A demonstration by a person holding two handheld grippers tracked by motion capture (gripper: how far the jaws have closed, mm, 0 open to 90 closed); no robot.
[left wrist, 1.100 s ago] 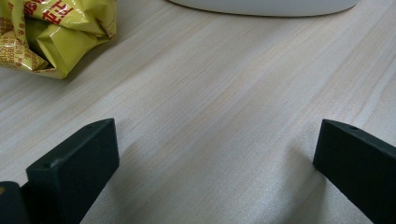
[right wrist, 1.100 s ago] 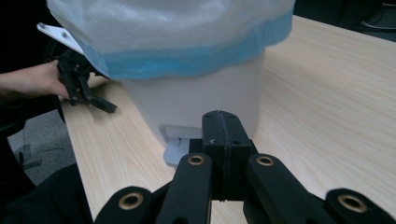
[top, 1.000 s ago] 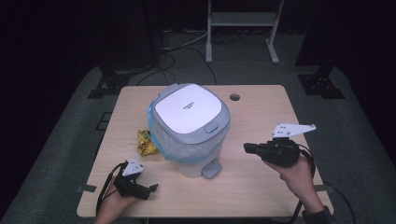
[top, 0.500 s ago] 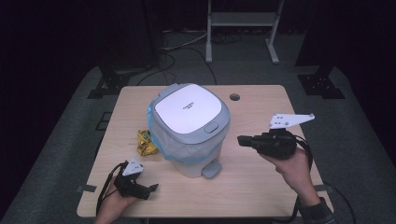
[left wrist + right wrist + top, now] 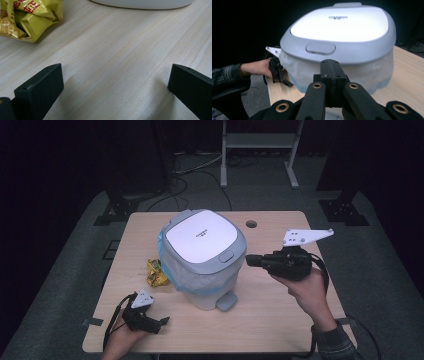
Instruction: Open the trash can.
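High view, left to right of the bin [image 5: 202, 257]: left gripper [image 5: 162, 322] rests on the desk [image 5: 280, 320] near its front-left, jaws wide, empty, probably parked. Yellow wrapper [image 5: 156, 272] lies at its left. Right gripper [image 5: 250, 260], jaws shut, empty, aims at the lid's button [image 5: 226, 256], likely to press.

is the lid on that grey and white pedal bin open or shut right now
Shut. The white lid lies flat inside the grey rim of the grey and white pedal bin, no gap showing, with the plastic liner bunched beneath.

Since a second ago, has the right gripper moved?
Yes. In the high view the right gripper, jaws shut, has shifted up the picture and closer to the bin, toward the table's hole.
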